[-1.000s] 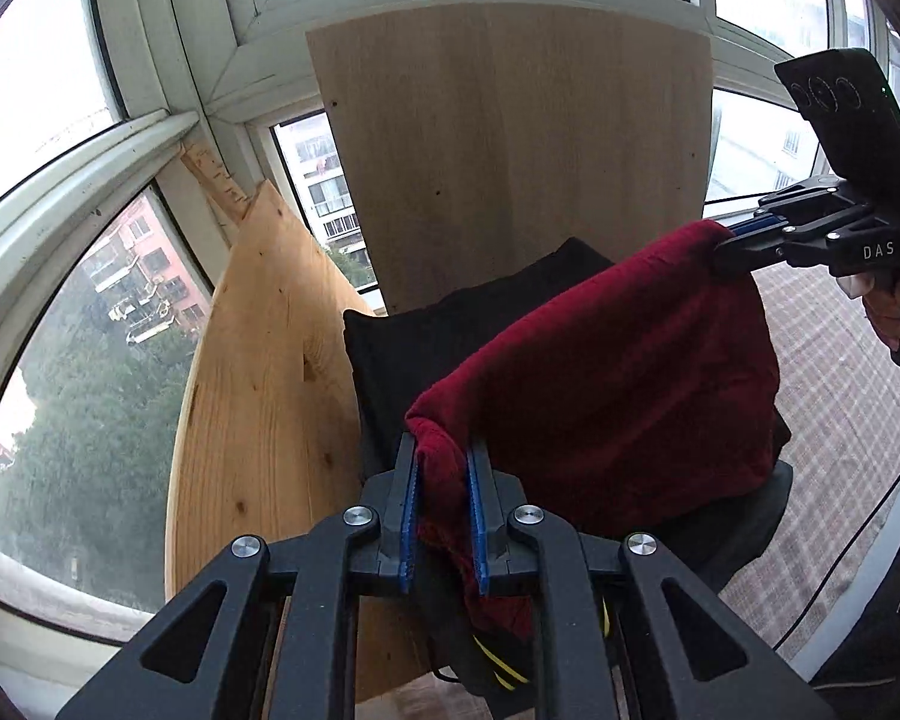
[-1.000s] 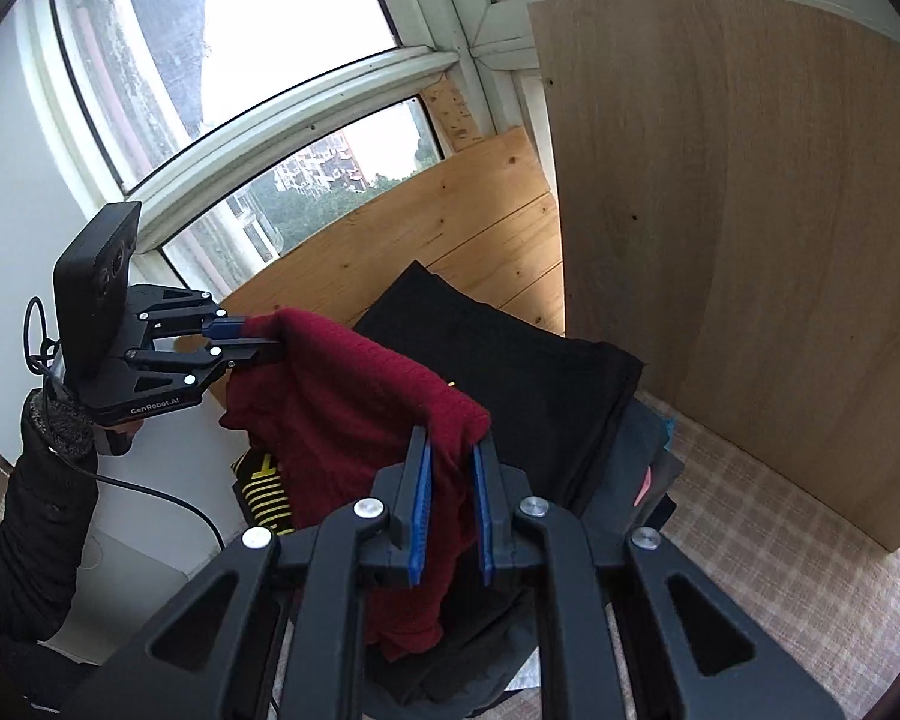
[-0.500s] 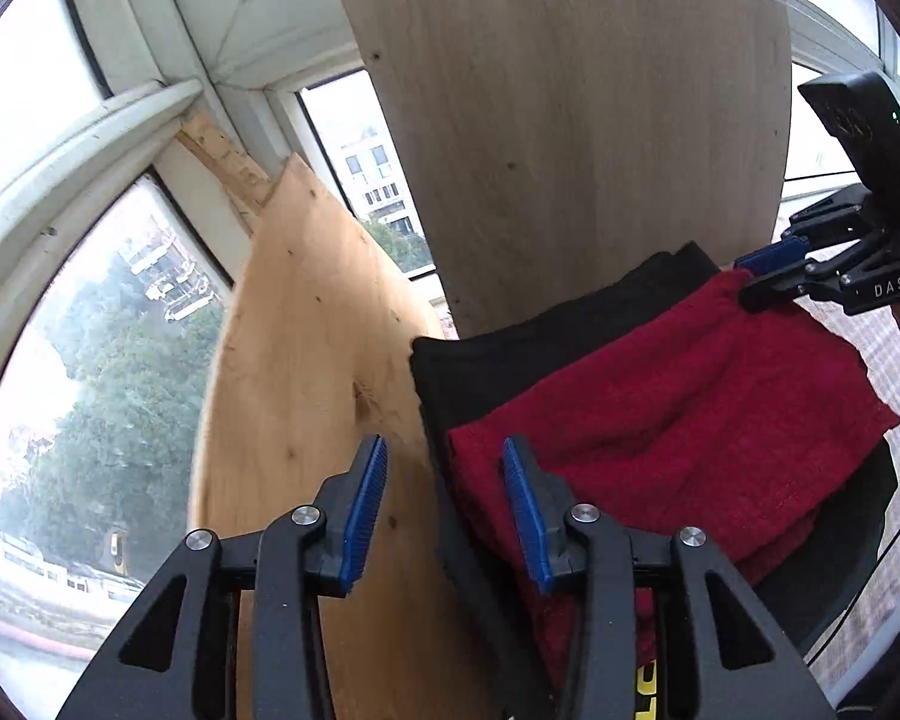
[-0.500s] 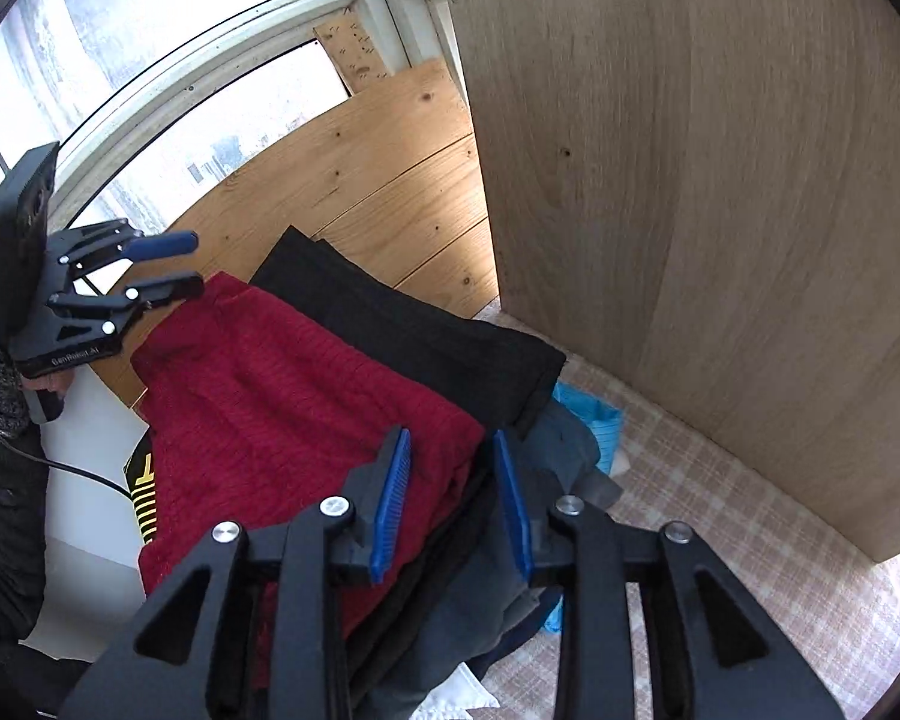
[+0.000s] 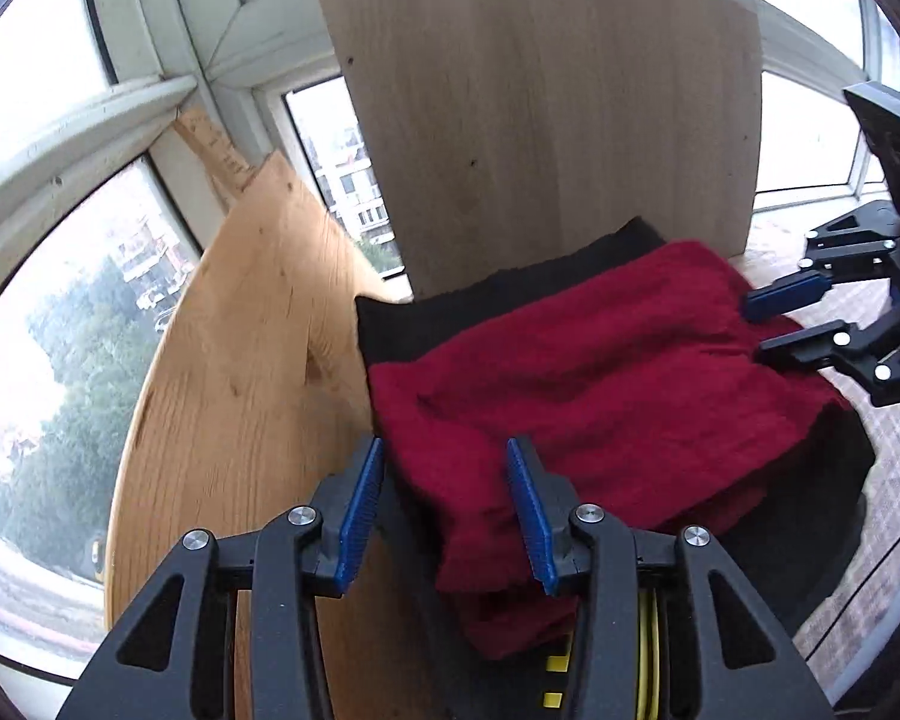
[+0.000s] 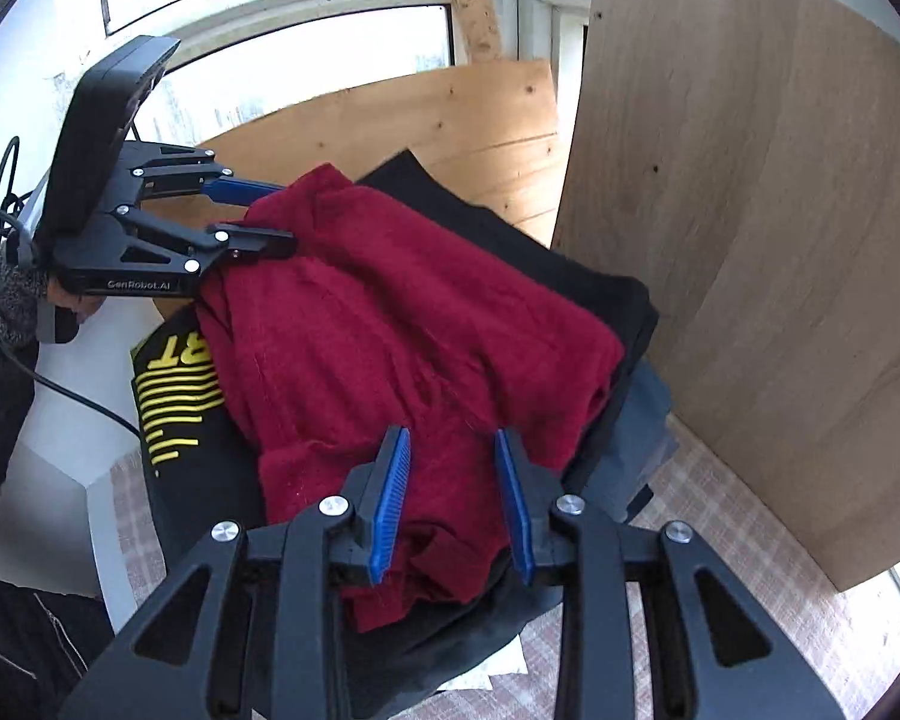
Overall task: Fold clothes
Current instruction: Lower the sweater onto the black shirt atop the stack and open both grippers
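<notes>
A folded dark red sweater (image 5: 600, 384) (image 6: 402, 330) lies on top of a pile of black clothes (image 5: 510, 300) (image 6: 570, 276). My left gripper (image 5: 444, 510) (image 6: 279, 213) is at the sweater's left edge. Its jaws are opening, with a corner of red cloth between them, and the blue pads (image 5: 357, 516) do not press on it. My right gripper (image 6: 450, 492) (image 5: 756, 330) stands open over the opposite edge, red cloth loose between its fingers. A black garment with yellow print (image 6: 174, 396) pokes out under the sweater.
A pale wooden board (image 5: 540, 120) and a pine board (image 5: 240, 360) lean against the windows behind the pile. Grey clothing (image 6: 648, 432) hangs from the pile's right side over a checked cloth (image 6: 720, 540). A sleeved hand (image 6: 6, 300) holds the left gripper.
Both grippers held the red sweater up by its top edge. They came down, opened and let go, and the sweater now lies flat on the pile.
</notes>
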### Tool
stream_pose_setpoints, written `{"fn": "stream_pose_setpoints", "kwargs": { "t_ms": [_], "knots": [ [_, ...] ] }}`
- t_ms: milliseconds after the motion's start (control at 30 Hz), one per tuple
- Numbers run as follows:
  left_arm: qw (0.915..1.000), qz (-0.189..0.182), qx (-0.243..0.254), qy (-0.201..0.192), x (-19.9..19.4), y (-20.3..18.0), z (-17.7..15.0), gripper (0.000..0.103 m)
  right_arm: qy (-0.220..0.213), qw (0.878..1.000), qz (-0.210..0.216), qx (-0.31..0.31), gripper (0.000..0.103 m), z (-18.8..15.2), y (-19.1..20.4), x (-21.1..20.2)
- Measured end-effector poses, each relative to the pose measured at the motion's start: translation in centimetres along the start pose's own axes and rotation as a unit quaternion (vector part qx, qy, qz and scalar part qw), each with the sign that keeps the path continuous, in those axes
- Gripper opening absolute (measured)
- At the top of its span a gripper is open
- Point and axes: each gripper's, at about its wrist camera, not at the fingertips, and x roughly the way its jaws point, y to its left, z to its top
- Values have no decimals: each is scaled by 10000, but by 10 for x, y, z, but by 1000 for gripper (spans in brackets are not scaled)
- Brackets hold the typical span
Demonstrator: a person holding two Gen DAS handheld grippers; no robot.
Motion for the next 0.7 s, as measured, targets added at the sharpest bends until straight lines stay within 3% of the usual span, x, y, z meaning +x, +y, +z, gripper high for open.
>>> {"fn": "stream_pose_setpoints", "kwargs": {
  "t_ms": [200, 267, 367, 433, 500, 567, 700],
  "knots": [
    [9989, 396, 211, -105, -10, -8, 3, 46, -376, 9963, 530, 568, 30, 11, -17, -25],
    [9986, 286, 162, -406, -28, -10, 10, 45, -610, 9941, 524, 729, 30, 19, -22, -36],
    [9970, -149, 57, -751, -40, -13, 19, 46, -757, 9908, 314, 1078, 30, 31, -35, -32],
    [9943, -520, -23, -935, -42, -16, 24, 46, -637, 9890, 317, 1299, 29, 36, -42, -15],
    [9913, -972, -193, -869, -29, -11, 23, 46, -455, 9891, 202, 1384, 28, 38, -46, 3],
    [9910, -1073, -482, -642, -10, -1, 20, 46, -236, 9892, 90, 1447, 25, 35, -51, 20],
    [9972, -98, -738, -109, 8, 17, 6, 48, -229, 9863, 238, 1615, 22, 30, -62, 23]
  ]
}}
